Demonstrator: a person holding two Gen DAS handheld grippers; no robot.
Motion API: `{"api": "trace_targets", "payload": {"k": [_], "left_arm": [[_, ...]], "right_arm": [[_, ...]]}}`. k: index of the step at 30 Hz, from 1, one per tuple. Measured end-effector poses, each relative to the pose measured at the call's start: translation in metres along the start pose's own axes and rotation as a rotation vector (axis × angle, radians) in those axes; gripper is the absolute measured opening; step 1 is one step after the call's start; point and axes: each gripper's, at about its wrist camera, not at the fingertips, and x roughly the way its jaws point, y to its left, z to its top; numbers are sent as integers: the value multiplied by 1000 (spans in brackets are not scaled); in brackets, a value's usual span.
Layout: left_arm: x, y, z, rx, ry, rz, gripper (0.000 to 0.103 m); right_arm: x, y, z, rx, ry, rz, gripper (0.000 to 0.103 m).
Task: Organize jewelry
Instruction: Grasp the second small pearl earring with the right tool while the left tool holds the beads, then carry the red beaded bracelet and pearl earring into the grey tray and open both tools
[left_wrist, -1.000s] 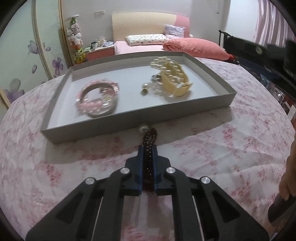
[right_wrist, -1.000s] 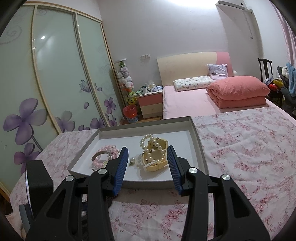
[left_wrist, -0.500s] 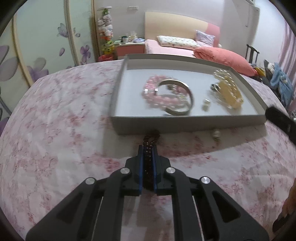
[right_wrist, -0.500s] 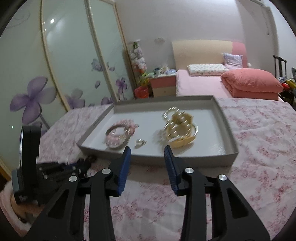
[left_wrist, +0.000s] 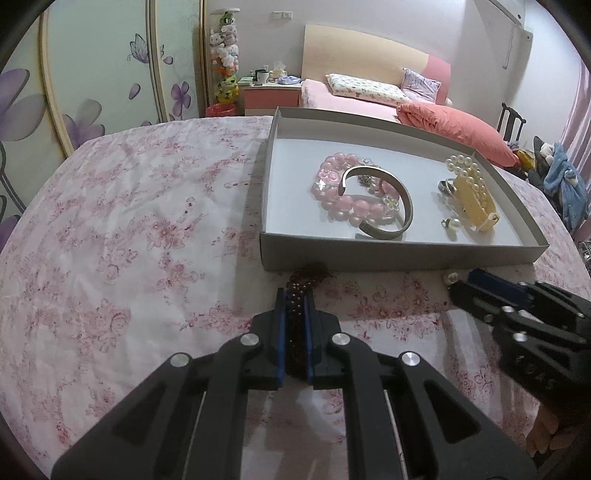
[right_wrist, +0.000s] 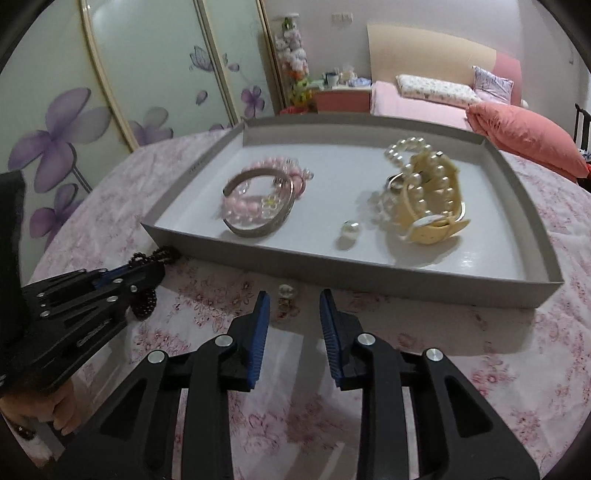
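Observation:
My left gripper (left_wrist: 295, 295) is shut on a dark beaded bracelet (left_wrist: 308, 277) just in front of the grey tray's (left_wrist: 369, 253) near wall; it also shows in the right wrist view (right_wrist: 147, 271). My right gripper (right_wrist: 293, 299) is open and empty, low over the floral cloth, with a pearl earring (right_wrist: 287, 292) lying just ahead between its fingers; the earring also shows in the left wrist view (left_wrist: 450, 277). The tray holds a pink bead bracelet (left_wrist: 343, 192), a metal bangle (left_wrist: 391, 199), a cream pearl hair clip (left_wrist: 472, 192) and a pearl earring (left_wrist: 451, 223).
The tray stands on a round table with a pink floral cloth (left_wrist: 129, 229). Behind are a bed with a pink duvet (left_wrist: 454, 129), a nightstand (left_wrist: 271, 94) and sliding wardrobe doors (left_wrist: 103, 62). A hand (right_wrist: 55, 410) holds the left gripper.
My left gripper swung left with the dark bracelet, now facing the tray's left corner. My right gripper came down and forward towards the loose pearl earring on the cloth.

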Motion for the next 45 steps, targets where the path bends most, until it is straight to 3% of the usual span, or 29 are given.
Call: {"api": "trace_targets", "payload": {"k": [6, 7, 8, 15, 22, 28, 35, 45], "left_arm": [[0, -1, 0, -2, 0, -2, 9], [0, -2, 0, -1, 0, -1, 9], [0, -1, 0, -1, 0, -1, 9], [0, -3, 0, -5, 0, -4, 9], [-7, -11, -9, 18, 1, 11, 9], [-23, -20, -20, 15, -45, 0, 9], [-58, -34, -21, 20, -173, 2, 9], [-109, -58, -30, 92, -411, 99, 9]], "right_arm": [[5, 8, 5, -24, 7, -29, 28], [5, 8, 4, -30, 6, -40, 25], [4, 7, 3, -28, 9, -37, 14], [-12, -10, -12, 11, 9, -50, 14], [-39, -50, -29, 135, 4, -114, 14], [-83, -53, -32, 146, -169, -136, 14], [-129, -31, -29, 80, -409, -181, 14], [-156, -12, -40, -2, -591, -219, 14]]}}
